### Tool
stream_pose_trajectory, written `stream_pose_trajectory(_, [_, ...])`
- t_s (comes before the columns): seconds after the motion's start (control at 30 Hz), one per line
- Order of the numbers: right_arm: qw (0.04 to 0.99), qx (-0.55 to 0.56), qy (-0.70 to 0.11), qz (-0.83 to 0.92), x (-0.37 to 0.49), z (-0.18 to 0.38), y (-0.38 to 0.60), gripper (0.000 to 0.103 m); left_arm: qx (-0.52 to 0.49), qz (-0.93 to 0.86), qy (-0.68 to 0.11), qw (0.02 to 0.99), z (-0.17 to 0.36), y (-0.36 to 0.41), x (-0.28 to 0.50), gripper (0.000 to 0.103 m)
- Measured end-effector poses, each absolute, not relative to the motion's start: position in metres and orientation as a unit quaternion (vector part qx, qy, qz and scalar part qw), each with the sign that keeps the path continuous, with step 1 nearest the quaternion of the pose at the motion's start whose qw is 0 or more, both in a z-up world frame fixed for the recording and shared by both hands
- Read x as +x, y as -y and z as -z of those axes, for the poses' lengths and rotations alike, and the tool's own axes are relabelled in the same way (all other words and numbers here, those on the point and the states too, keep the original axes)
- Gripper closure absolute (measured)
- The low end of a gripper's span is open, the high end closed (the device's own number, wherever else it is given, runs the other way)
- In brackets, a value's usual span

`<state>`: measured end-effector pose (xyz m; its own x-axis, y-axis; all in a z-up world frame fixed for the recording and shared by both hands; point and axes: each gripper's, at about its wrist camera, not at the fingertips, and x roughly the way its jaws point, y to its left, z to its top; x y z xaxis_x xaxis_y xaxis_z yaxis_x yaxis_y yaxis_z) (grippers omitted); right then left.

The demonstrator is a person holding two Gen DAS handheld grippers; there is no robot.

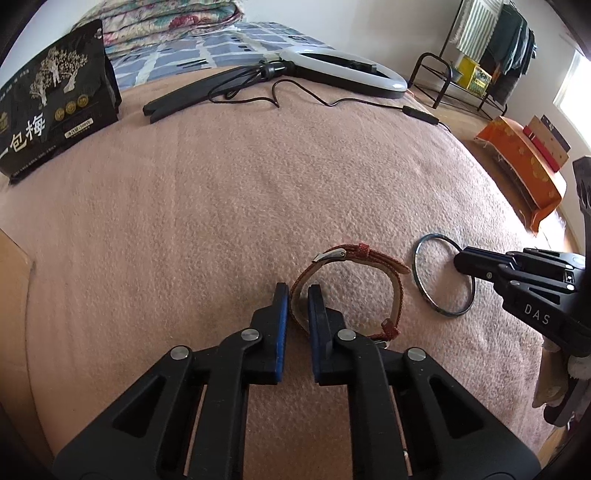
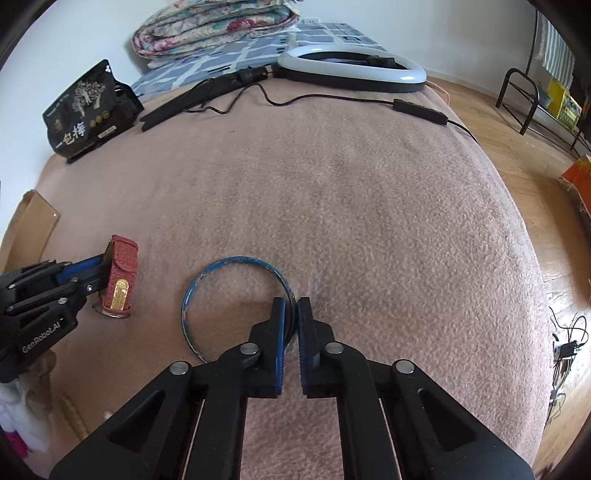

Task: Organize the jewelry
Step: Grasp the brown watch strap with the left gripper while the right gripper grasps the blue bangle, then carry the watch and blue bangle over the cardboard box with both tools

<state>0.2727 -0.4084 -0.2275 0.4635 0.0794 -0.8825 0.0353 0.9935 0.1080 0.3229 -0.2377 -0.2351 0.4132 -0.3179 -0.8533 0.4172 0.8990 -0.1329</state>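
Left tongs (image 1: 298, 295) are pinching the strap of a red woven watch (image 1: 347, 291), blue pads sitting either side of the band near its left curve; the watch is standing on edge as a closed loop on the pink blanket (image 1: 221, 206) covering the bed, metal buckle (image 1: 332, 255) at the far side. Right tongs (image 2: 291, 309) are pinching the right side of a thin blue bangle (image 2: 236, 306), rim running between the pads; the bangle is lying flat on the blanket, just to the right of the watch and not touching it. From the right wrist view the watch (image 2: 120, 277) is showing at the left with the left tongs (image 2: 99, 275) closed on it. From the left wrist view the bangle (image 1: 445, 275) is showing with the right tongs (image 1: 461, 262) gripping its far-right rim. Further back on the bed: a black snack pouch (image 1: 55, 107) standing upright at the left, a ring light (image 1: 343, 72) lying flat with its cable (image 1: 332, 99) trailing across the blanket, folded floral quilts (image 2: 214, 27) by the wall.
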Motion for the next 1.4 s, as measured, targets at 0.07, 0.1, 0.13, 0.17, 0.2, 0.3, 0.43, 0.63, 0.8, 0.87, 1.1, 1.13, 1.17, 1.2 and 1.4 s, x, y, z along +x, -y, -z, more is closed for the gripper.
stream_pose_trajectory(0.07, [0.855, 0.06, -0.515, -0.014, 0.271, 0.226, 0.408, 0.1, 0.05, 0.22, -0.494, 0.839, 0.234, 0.236, 0.322, 0.096])
stream_pose_trajectory(0.1, [0.856, 0.063, -0.514, -0.015, 0.27, 0.224, 0.408, 0.1, 0.049, 0.221, -0.494, 0.84, 0.232, 0.235, 0.321, 0.096])
stream_pose_trajectory(0.13, [0.856, 0.065, -0.512, -0.015, 0.269, 0.223, 0.408, 0.1, 0.048, 0.222, -0.493, 0.84, 0.231, 0.234, 0.32, 0.096])
stream_pose_trajectory(0.17, [0.857, 0.066, -0.51, -0.015, 0.267, 0.221, 0.407, 0.1, 0.049, 0.222, -0.491, 0.841, 0.23, 0.233, 0.319, 0.096])
stream_pose_trajectory(0.2, [0.859, 0.067, -0.508, -0.016, 0.266, 0.22, 0.407, 0.1, 0.049, 0.222, -0.49, 0.841, 0.229, 0.232, 0.317, 0.097])
stream_pose_trajectory(0.3, [0.861, 0.07, -0.503, -0.019, 0.262, 0.215, 0.405, 0.1, 0.05, 0.224, -0.486, 0.843, 0.225, 0.231, 0.312, 0.098])
stream_pose_trajectory(0.43, [0.866, 0.067, -0.496, -0.023, 0.255, 0.205, 0.401, 0.1, 0.057, 0.227, -0.477, 0.847, 0.217, 0.229, 0.303, 0.099])
stream_pose_trajectory(0.63, [0.873, 0.064, -0.483, -0.029, 0.246, 0.188, 0.394, 0.1, 0.063, 0.224, -0.468, 0.853, 0.208, 0.22, 0.288, 0.099])
stream_pose_trajectory(0.8, [0.878, 0.051, -0.474, -0.034, 0.236, 0.174, 0.382, 0.101, 0.057, 0.222, -0.462, 0.857, 0.199, 0.207, 0.276, 0.099])
stream_pose_trajectory(0.87, [0.88, 0.049, -0.471, -0.038, 0.233, 0.169, 0.378, 0.101, 0.055, 0.222, -0.458, 0.859, 0.193, 0.2, 0.271, 0.099])
stream_pose_trajectory(1.1, [0.888, 0.032, -0.456, -0.048, 0.222, 0.147, 0.36, 0.101, 0.042, 0.216, -0.441, 0.87, 0.17, 0.175, 0.258, 0.099])
stream_pose_trajectory(1.13, [0.89, 0.029, -0.453, -0.05, 0.22, 0.143, 0.356, 0.101, 0.039, 0.215, -0.439, 0.872, 0.166, 0.17, 0.256, 0.099])
stream_pose_trajectory(1.17, [0.891, 0.027, -0.451, -0.052, 0.219, 0.14, 0.354, 0.101, 0.037, 0.214, -0.436, 0.873, 0.163, 0.166, 0.254, 0.099])
stream_pose_trajectory(1.2, [0.892, 0.025, -0.448, -0.054, 0.217, 0.137, 0.351, 0.101, 0.035, 0.213, -0.434, 0.875, 0.16, 0.162, 0.252, 0.099])
stream_pose_trajectory(1.4, [0.899, 0.015, -0.431, -0.073, 0.209, 0.114, 0.328, 0.101, 0.029, 0.2, -0.416, 0.887, 0.14, 0.129, 0.243, 0.099])
